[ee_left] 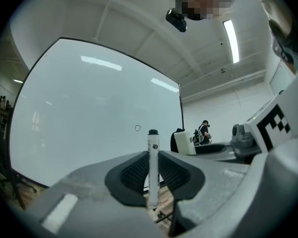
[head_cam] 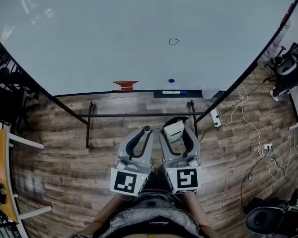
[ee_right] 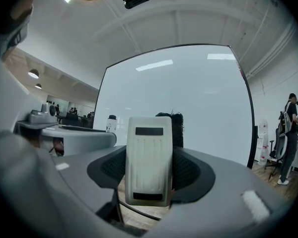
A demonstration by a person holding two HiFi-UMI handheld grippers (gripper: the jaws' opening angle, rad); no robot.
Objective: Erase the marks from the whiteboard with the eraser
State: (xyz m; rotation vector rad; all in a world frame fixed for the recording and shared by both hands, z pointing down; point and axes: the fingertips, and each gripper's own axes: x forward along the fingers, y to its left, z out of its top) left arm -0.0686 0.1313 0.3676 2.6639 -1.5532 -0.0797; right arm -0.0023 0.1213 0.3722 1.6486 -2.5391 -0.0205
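Clamping the eraser (ee_right: 149, 165) in right hand-held gripper (head_cam: 178, 128), a marker (ee_left: 153, 150) in left hand-held gripper (head_cam: 145, 131); facing loop mark (head_cam: 174, 41) ahead on whiteboard (head_cam: 104, 38), nearer the right.

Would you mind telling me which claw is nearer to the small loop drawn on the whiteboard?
Right. The right claw, shut on the eraser, sits almost straight in front of the loop; the left claw, holding the marker, is offset to its left.

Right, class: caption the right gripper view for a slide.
Right gripper clamps the eraser, facing the whiteboard.
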